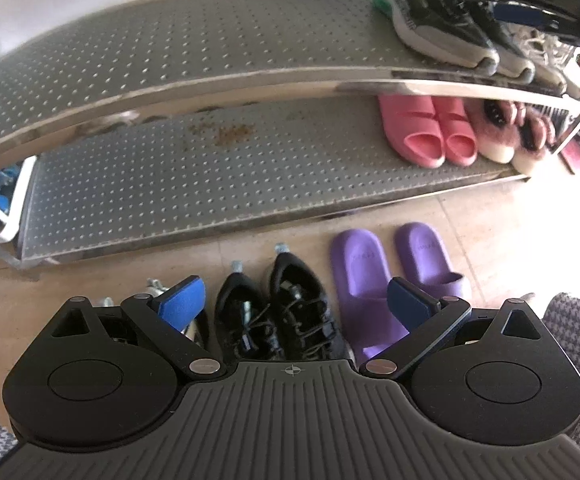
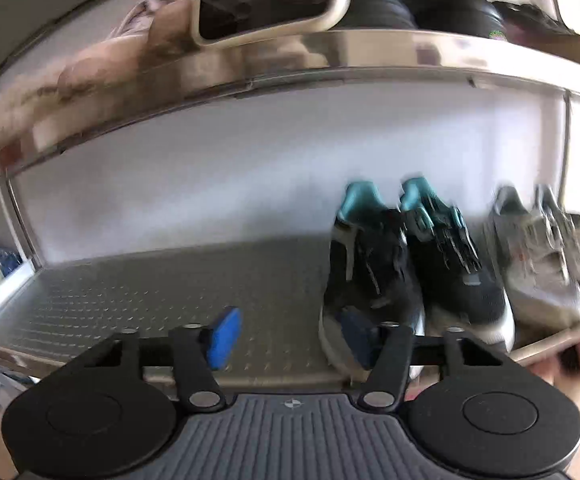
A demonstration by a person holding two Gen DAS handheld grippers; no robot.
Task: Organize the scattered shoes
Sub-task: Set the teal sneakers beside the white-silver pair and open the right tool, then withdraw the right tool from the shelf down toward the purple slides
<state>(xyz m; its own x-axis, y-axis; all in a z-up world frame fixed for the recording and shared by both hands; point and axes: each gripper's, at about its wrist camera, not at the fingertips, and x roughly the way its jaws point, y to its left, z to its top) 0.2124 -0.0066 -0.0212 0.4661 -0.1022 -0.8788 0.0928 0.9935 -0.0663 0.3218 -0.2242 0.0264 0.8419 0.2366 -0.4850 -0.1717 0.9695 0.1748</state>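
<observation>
Left wrist: my left gripper (image 1: 294,303) jaws wide above black sneakers (image 1: 279,312) on the floor. Drop straight, pinch one heel collar. Right gripper (image 2: 285,338) wide, empty, at shelf (image 2: 169,292) front edge.

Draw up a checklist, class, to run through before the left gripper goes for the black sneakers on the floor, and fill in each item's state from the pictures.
1. Left gripper open, fingers empty: ok.
2. Black sneakers side by side on the floor, between the fingers' line: ok.
3. Purple slides apart from the sneakers: ok.
4. Free room on the lower shelf, left of the pink slides: ok.
5. Right gripper open and holding nothing: ok.
6. Right gripper apart from the teal-and-black sneakers: cannot tell; the picture is blurred.
</observation>
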